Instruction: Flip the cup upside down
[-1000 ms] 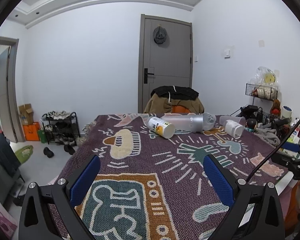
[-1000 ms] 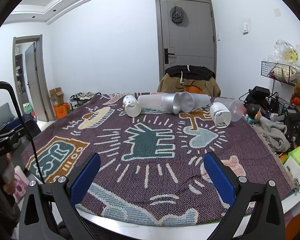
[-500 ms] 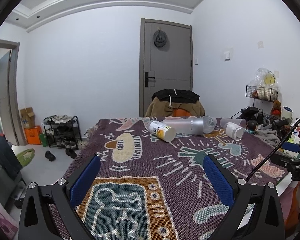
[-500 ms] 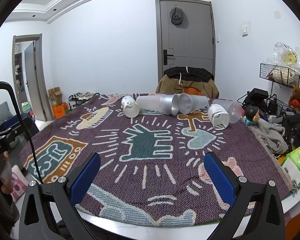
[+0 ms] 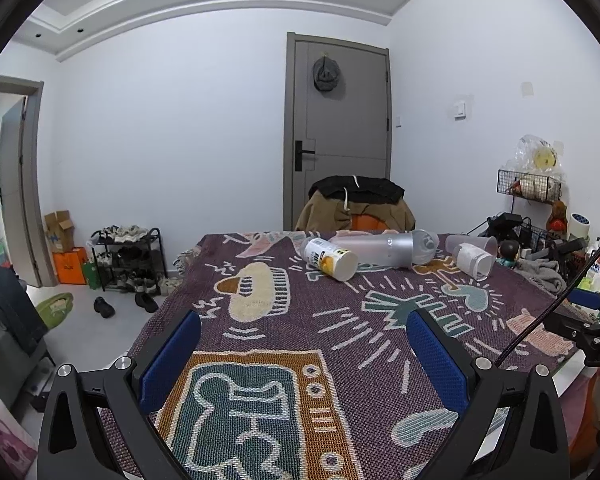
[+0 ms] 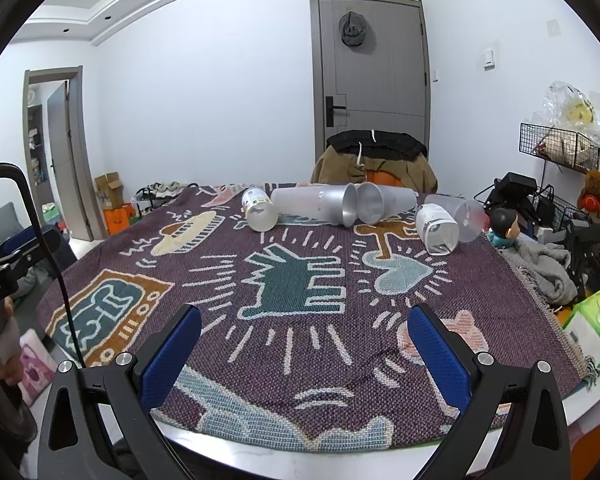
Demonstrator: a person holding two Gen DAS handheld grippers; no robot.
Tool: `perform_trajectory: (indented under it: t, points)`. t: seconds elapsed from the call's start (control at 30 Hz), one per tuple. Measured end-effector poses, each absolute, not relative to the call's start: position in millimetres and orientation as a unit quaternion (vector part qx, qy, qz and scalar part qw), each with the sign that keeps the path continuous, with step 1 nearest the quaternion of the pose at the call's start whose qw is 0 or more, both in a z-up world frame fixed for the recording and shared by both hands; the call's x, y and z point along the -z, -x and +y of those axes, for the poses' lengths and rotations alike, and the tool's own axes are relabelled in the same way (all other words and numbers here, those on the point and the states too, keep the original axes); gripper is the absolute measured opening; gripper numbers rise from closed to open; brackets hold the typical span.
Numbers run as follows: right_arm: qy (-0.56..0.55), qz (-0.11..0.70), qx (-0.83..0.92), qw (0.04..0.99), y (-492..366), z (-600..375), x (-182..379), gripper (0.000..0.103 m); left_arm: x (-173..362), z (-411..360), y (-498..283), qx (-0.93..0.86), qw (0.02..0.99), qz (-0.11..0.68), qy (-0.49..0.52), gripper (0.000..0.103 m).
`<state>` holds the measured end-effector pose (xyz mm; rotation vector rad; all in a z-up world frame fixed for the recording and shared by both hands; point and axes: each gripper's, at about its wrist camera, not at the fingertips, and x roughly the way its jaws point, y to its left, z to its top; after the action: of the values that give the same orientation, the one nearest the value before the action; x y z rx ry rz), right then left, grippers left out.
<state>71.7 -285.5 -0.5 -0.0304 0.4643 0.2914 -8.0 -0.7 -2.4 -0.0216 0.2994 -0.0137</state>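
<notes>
Several plastic cups lie on their sides at the far end of the table. A white cup with a yellow label (image 5: 331,258) (image 6: 259,209) lies at the left. A tall frosted cup (image 5: 380,246) (image 6: 314,204) lies beside it, mouth to mouth with another frosted cup (image 6: 384,201). A white-labelled cup (image 5: 473,260) (image 6: 437,229) and a clear cup (image 6: 462,216) lie at the right. My left gripper (image 5: 303,356) and right gripper (image 6: 304,356) are both open and empty, low over the table's near end, far from the cups.
A patterned purple cloth (image 6: 300,280) covers the table. A chair draped with jackets (image 5: 360,204) stands behind the far edge. A grey towel (image 6: 548,264), tissue packs and clutter lie at the right edge. A shoe rack (image 5: 128,256) stands on the floor at left.
Both views have tilted up slightly, so the cups sit a little lower in the frames. Both grippers stay open and the cups have not moved.
</notes>
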Motion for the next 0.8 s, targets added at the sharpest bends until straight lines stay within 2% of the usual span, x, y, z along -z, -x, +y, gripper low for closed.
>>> perform_trajectory:
  t: [0.8]
  points:
    - [0.017, 0.228, -0.142, 0.963, -70.4, -286.1, 0.6, 0.103, 1.2, 1.1, 2.1, 0.003, 0.987, 0.158, 0.006, 0.103]
